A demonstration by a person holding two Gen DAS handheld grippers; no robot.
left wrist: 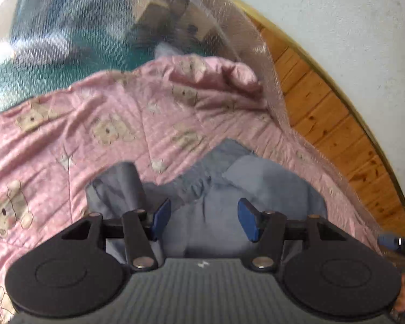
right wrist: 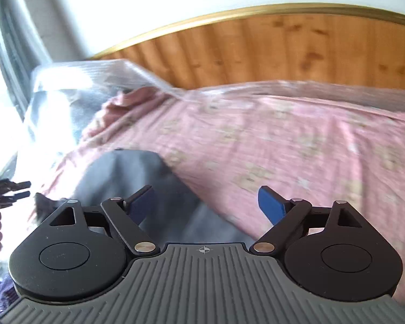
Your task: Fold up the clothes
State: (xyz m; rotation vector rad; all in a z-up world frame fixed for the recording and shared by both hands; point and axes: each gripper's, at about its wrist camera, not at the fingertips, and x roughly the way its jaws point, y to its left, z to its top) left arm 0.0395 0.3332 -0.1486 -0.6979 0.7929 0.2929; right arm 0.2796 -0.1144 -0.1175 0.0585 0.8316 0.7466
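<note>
Left gripper (left wrist: 204,220) released, poised directly above crumpled grey-blue cloth garment (left wrist: 259,186) | right gripper (right wrist: 206,205) released wide, garment at its left pad | garment's length seen running toward wooden headboard (right wrist: 297,51); left judged nearer.

Both handheld grippers look alike: the left gripper (left wrist: 204,220) and the right gripper (right wrist: 206,205) each have a ribbed grey body flanked by two round black discs, with black linkage arms pinned by silver rivets. Their fingers (right wrist: 270,206) end in flat blue pads. A small crosshair mark sits at the centre of the right one's grey body.
</note>
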